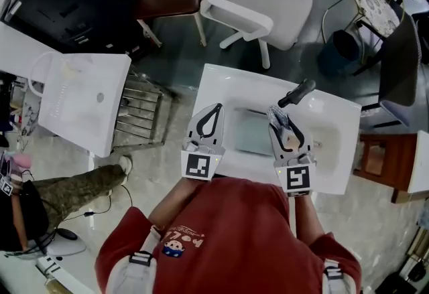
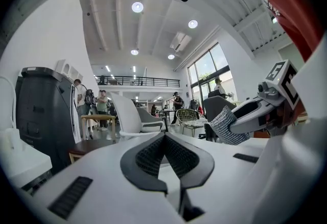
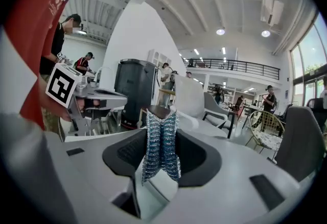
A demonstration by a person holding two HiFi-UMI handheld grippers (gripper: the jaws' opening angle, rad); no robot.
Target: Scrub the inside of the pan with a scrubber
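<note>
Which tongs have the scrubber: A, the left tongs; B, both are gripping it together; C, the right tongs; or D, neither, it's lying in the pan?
C: the right tongs are shut on the scrubber, which stands pinched between their pads, while the left tongs are closed with nothing between them.

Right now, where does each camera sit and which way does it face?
Head view: on the person's head, facing steeply down at white table, left tool, right tool; red shirt shows.
Left gripper view: on left tool, facing the white chair; its shut jaws show.
Right gripper view: on right tool, facing that chair too; jaws clamp the scrubber.
Shared: each gripper view shows the other tool.
</note>
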